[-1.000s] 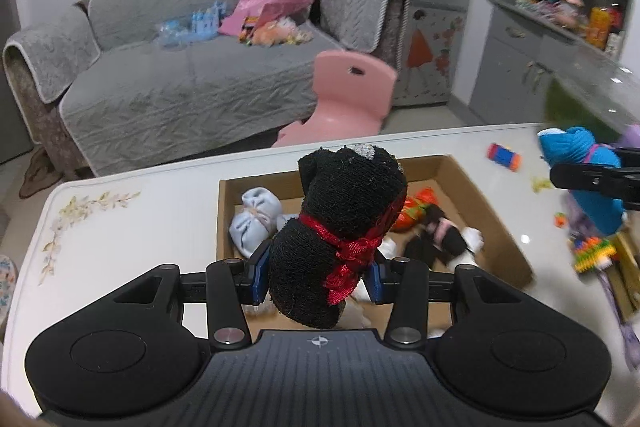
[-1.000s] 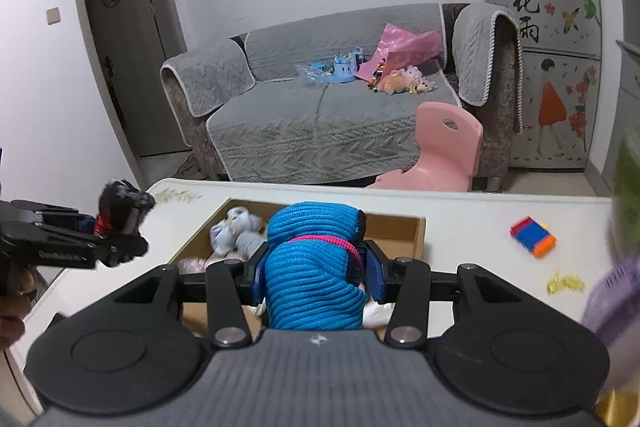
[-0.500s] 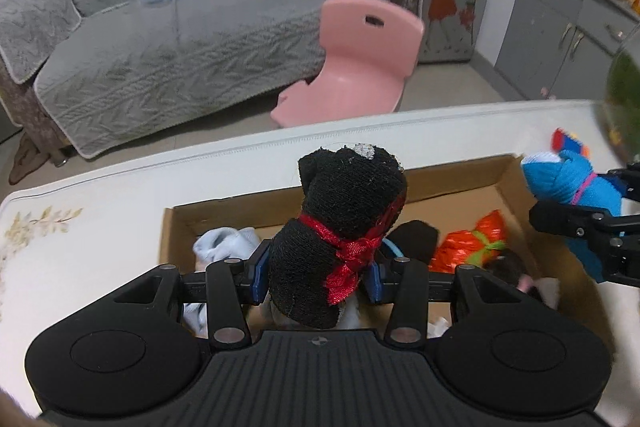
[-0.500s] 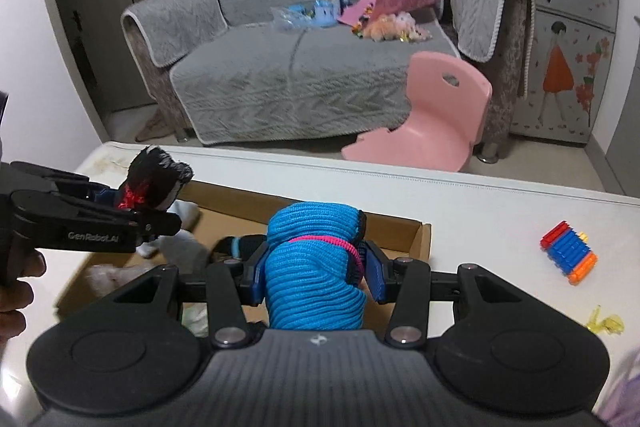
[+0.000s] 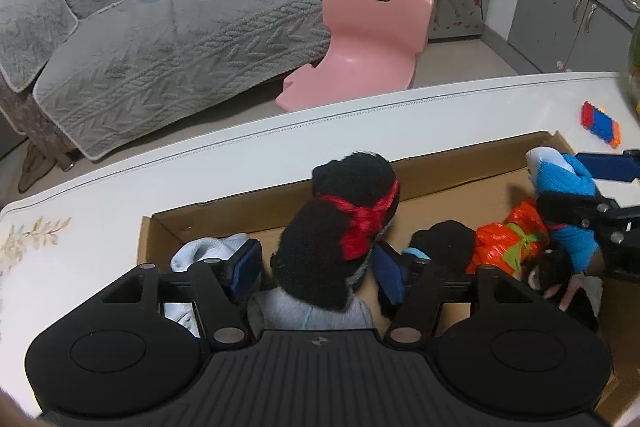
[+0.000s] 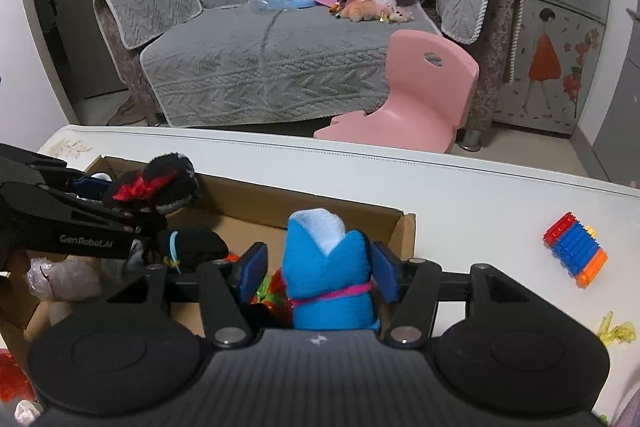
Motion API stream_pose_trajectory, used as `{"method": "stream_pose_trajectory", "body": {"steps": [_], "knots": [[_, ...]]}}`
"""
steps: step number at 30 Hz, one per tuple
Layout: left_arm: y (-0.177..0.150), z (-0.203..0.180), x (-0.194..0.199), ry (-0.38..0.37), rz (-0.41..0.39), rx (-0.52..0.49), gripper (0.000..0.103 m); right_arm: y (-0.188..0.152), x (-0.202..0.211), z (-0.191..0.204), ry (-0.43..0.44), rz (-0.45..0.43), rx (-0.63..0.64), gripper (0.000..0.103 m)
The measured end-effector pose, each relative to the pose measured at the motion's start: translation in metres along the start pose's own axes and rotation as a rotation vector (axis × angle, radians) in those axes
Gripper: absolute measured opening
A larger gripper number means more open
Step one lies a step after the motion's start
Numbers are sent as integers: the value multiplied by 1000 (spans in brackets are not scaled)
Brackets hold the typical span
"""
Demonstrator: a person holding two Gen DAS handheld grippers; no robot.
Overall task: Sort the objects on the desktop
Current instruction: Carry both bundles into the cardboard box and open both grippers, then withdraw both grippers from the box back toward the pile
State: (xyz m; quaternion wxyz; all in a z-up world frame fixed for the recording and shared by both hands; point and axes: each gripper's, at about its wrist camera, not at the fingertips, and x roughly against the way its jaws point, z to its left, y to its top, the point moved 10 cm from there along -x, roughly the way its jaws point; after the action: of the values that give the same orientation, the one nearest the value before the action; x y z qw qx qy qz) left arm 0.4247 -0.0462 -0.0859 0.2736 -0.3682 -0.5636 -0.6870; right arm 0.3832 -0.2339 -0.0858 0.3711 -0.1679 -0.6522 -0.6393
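Note:
A black sock roll (image 5: 332, 247) tied with a red ribbon leans between the fingers of my left gripper (image 5: 318, 267), over the cardboard box (image 5: 440, 167). The jaws are opening, and a gap shows beside the left pad. A blue sock roll (image 6: 328, 279) with a pink band stands between the fingers of my right gripper (image 6: 320, 267), low in the box (image 6: 304, 199). Those jaws are opening too, and the left pad is off the sock. Each gripper also shows at the edge of the other view.
In the box lie a pale sock (image 5: 208, 251), a black roll with a blue band (image 5: 444, 243) and an orange packet (image 5: 508, 239). A block toy (image 6: 574, 251) and a yellow piece (image 6: 616, 331) lie on the white table (image 6: 460, 195). A pink chair (image 6: 424, 95) stands beyond the table.
Both grippers came forward and down over the box. Their jaws have spread, so the pads no longer squeeze the black and blue sock rolls, and the black one has tilted.

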Motion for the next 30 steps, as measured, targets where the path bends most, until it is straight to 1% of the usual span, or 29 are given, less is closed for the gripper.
{"method": "stream_pose_trajectory", "body": {"steps": [2,3,4,5,7,8,9,10,11,13,14,15,16,17,20,22,24,25,26,30], "knots": [[-2,5,13,-16,-21,11,71,3,9,0,-5,-21,5,55],[-1,5,20,-25,-33,13,73,4,13,1,0,-31,6,59],[-3,7,30,-32,-50,18,77,6,22,3,10,-47,5,67],[-5,9,40,-36,-66,19,81,7,33,5,22,-67,2,70],[-13,11,65,-49,-111,17,84,7,56,11,53,-109,-6,75],[-18,12,76,-60,-133,13,87,3,72,16,71,-128,-5,77],[-22,13,88,-62,-154,6,87,2,83,18,82,-147,-6,82],[-29,14,99,-57,-168,4,87,-1,96,22,96,-167,-3,86],[-36,15,109,-61,-179,14,87,-6,108,27,106,-184,4,87],[-53,15,129,-96,-203,28,88,-14,126,32,125,-199,-2,87],[-66,16,138,-99,-218,33,91,-22,136,37,143,-201,-9,88],[-79,17,146,-96,-232,37,94,-30,143,43,165,-203,-9,92],[-91,18,151,-90,-239,37,98,-40,150,50,184,-207,-5,101],[-108,17,156,-85,-250,32,99,-53,157,57,197,-210,1,103],[-148,20,162,-43,-250,8,99,-90,161,73,234,-188,12,102],[-166,24,161,-31,-232,33,99,-109,157,78,224,-170,9,102],[-176,28,158,-41,-216,58,99,-122,154,81,217,-153,-20,102],[-181,31,158,-30,-212,65,99,-127,152,82,218,-143,-44,103],[-184,33,155,-22,-210,68,99,-131,151,82,213,-140,-68,102],[-190,34,139,-37,-182,68,99,-147,146,79,203,-127,-181,103]]}}
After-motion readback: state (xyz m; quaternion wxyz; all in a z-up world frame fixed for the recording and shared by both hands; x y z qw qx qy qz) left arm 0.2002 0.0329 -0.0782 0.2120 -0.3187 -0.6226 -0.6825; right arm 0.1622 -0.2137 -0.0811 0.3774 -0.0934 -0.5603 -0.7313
